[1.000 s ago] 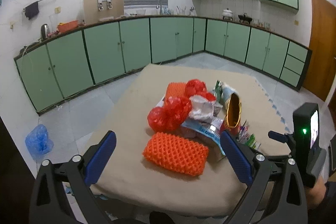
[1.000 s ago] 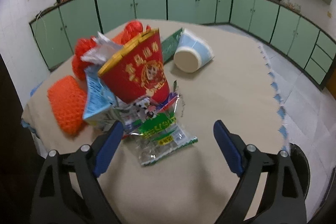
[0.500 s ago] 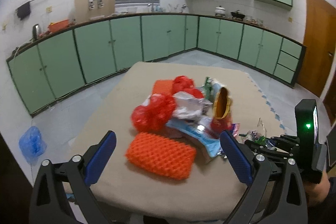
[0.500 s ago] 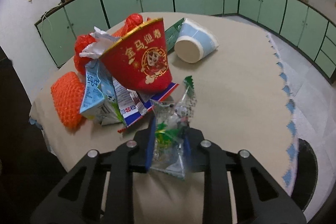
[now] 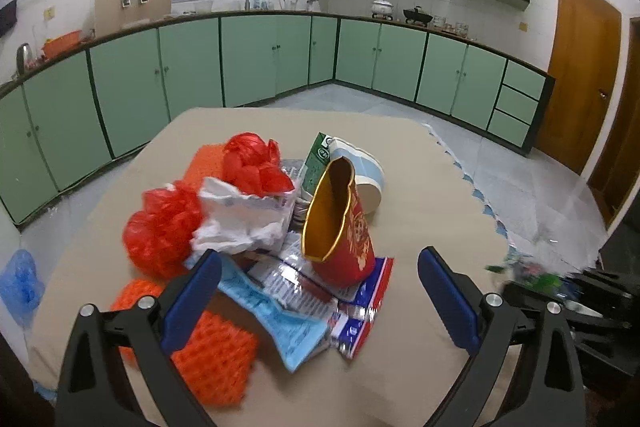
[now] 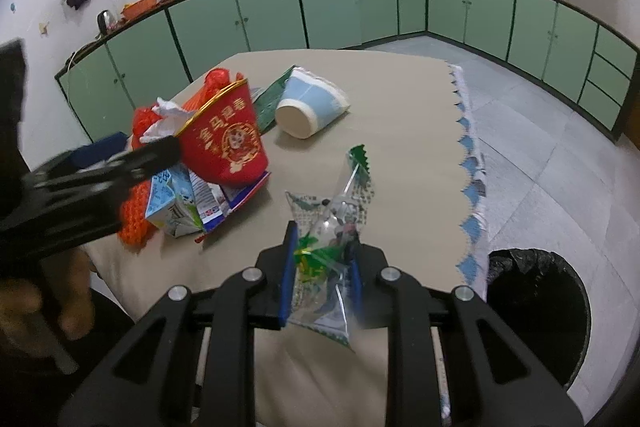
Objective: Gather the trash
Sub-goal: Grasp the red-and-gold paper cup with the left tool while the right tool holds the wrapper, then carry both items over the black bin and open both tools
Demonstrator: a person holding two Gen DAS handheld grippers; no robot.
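My right gripper (image 6: 320,263) is shut on a clear snack wrapper with green print (image 6: 334,227), held just above the table's near edge. A heap of trash lies on the beige table (image 5: 420,163): a red paper cup with a gold rim (image 5: 340,223), red plastic bags (image 5: 160,227), crumpled white paper (image 5: 240,215), orange foam netting (image 5: 216,359), a blue milk carton (image 5: 276,315) and a tipped blue paper cup (image 6: 312,105). My left gripper (image 5: 320,291) hangs open over the heap's near side, its fingers either side of the red cup (image 6: 230,139).
A black-lined trash bin (image 6: 536,303) stands on the floor past the table's right corner. Green cabinets (image 5: 256,59) run along the walls. A blue plastic bag (image 5: 20,283) lies on the floor at the left. A hand (image 6: 44,303) carries the left gripper.
My right gripper shut on the snack wrapper and lifted it away from the heap toward the table's edge. My left gripper moved in closer over the heap, staying open.
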